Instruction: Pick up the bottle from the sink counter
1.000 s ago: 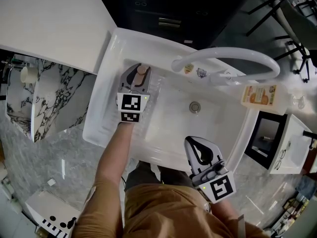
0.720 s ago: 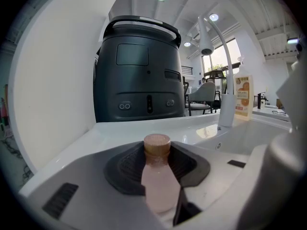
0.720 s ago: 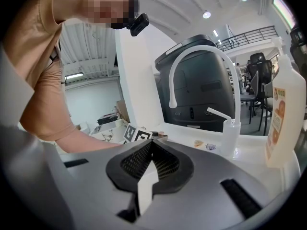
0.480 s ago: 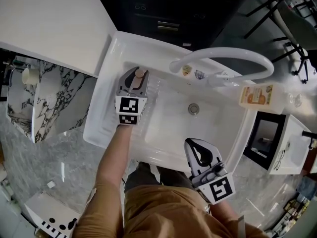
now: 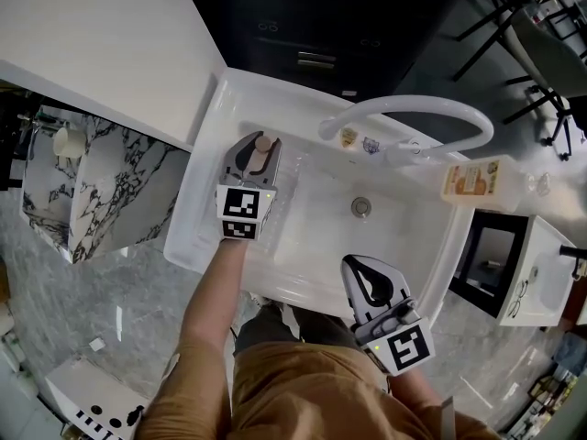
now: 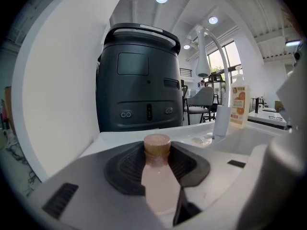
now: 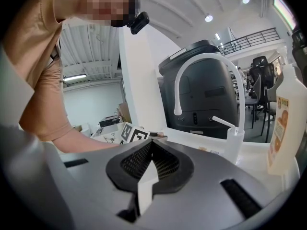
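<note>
A small pale pink bottle with a tan cap stands upright between the dark pads of my left gripper, which is shut on it at the left end of the white sink. In the left gripper view the pads press on the bottle's neck from both sides. Whether its base touches the counter is hidden. My right gripper hangs at the sink's near rim, shut with nothing in it; its pads meet in the right gripper view.
A white arched faucet rises behind the basin, with the drain below it. An orange-labelled soap bottle stands at the sink's right end. A black cabinet stands behind the sink and a white wall to its left.
The head view has shifted a little. Both grippers keep their places relative to the sink, and the left one still holds the bottle.
</note>
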`<state>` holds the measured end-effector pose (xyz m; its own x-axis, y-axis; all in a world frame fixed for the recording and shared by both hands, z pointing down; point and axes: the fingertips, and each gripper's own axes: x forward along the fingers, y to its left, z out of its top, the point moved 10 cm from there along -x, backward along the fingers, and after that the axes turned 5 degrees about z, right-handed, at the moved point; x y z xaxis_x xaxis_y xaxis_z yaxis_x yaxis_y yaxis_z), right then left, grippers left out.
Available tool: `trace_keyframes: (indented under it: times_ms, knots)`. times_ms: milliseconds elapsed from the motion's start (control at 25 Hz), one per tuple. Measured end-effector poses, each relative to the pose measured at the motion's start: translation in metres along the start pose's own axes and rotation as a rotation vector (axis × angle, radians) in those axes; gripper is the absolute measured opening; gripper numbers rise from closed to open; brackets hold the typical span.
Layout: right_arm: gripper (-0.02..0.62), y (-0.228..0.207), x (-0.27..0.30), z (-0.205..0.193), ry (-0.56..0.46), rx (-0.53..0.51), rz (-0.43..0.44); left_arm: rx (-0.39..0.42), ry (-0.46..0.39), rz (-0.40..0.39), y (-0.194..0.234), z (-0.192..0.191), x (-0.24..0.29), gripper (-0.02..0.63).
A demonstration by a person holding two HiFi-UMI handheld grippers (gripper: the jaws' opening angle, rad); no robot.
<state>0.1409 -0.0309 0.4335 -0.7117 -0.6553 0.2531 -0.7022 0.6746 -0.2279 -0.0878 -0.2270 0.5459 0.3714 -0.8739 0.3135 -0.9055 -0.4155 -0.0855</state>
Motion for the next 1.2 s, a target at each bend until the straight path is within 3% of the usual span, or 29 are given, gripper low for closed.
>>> trace_keyframes:
  times_ms: [800,1200]
  knots:
    - [0.003,0.016,-0.015,0.027,-0.056,-0.046,-0.031,-0.010,-0.069,-0.015,0.003,0.066,-0.063,0.130]
    - [0.003,0.014,-0.028,0.038,-0.101,-0.066,-0.096,-0.045,-0.096,-0.035,0.005,0.093,-0.098,0.130]
